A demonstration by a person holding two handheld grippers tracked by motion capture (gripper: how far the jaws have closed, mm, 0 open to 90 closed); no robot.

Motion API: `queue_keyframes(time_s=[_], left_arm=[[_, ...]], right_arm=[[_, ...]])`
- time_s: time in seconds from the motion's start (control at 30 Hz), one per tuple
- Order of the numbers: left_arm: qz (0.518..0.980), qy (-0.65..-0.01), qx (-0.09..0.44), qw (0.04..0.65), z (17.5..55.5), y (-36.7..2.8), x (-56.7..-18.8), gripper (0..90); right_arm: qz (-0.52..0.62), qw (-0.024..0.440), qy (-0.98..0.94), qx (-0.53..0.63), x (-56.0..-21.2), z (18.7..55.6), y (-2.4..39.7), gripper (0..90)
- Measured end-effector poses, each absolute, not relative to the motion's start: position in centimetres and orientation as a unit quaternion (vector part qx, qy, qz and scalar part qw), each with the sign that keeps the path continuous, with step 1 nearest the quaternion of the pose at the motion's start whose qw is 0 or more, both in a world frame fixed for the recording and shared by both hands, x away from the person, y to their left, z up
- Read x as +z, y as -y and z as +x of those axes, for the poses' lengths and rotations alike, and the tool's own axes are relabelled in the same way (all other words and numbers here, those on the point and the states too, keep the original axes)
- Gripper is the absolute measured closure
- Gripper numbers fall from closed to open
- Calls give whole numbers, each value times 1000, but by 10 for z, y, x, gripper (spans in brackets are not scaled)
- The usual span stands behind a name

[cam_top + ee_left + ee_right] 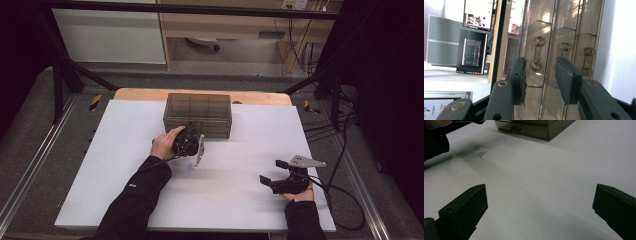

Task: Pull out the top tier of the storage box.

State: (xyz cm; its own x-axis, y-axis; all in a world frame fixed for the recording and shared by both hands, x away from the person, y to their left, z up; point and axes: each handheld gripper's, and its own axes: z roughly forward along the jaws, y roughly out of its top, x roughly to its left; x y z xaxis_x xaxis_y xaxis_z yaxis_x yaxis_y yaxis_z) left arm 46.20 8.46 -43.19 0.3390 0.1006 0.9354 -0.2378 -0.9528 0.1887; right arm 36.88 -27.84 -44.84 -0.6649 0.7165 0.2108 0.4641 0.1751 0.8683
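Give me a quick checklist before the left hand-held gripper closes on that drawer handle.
1. Left hand-held gripper at the front of the drawer box: ok.
2. A clear drawer handle lies ahead between its jaws: ok, though the pads do not yet press on it.
3. Jaws centred on that handle: cannot tell; it sits nearer the left jaw.
4. Neighbouring handles outside the jaws: ok.
5. Right hand-held gripper open, resting apart from the box on the white table: ok.
6. Small purple piece on the table, away from both grippers: ok.
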Motion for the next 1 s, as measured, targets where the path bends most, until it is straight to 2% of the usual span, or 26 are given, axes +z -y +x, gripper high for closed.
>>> queue_keyframes(time_s=[1.0], left_arm=[[752,73,647,107,460,-79,-451,770]], right_arm=[[391,124,-755,512,-448,369,278,4]])
